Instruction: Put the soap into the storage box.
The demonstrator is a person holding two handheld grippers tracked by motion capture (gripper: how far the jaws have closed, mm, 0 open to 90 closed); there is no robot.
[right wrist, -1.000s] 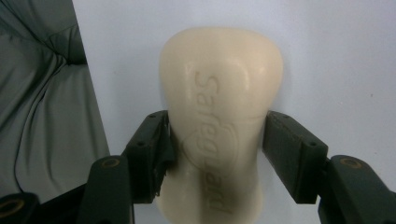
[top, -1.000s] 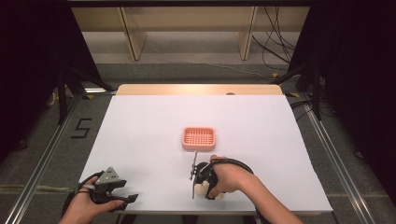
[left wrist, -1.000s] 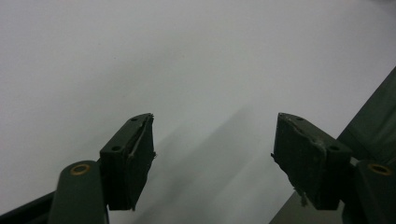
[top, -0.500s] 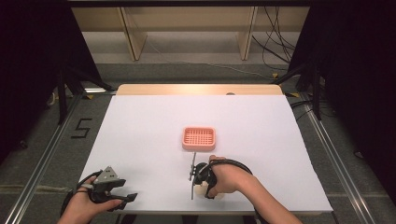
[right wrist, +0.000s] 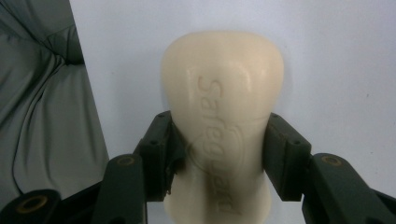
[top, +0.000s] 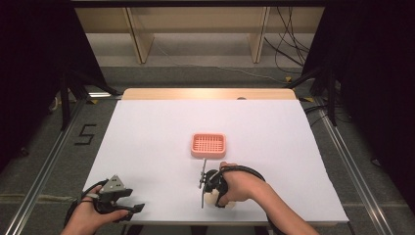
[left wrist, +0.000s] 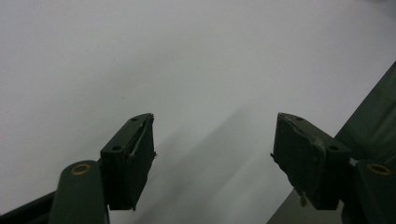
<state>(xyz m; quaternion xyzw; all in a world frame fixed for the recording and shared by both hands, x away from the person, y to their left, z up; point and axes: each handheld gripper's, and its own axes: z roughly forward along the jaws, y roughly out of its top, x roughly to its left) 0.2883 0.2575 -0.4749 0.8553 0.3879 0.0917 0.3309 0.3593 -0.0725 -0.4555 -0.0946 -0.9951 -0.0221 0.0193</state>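
Soap bar, cream, embossed lettering: lay near the front edge of the white surface, just short of the pink slotted dish, pinched across its width by the right gripper, whose jaws had just been closing onto it. Advised handling: hold the pinch firm and lift straight, as the smooth bar likely slips. Left gripper: jaws spread, nothing between them, at the front left corner.

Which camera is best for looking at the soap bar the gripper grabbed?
The right gripper view: the cream-coloured oval soap bar appears close up with embossed lettering, pinched at its middle by the right gripper. In the high view the soap is a small pale patch under the hand. The left gripper view looks across white table.
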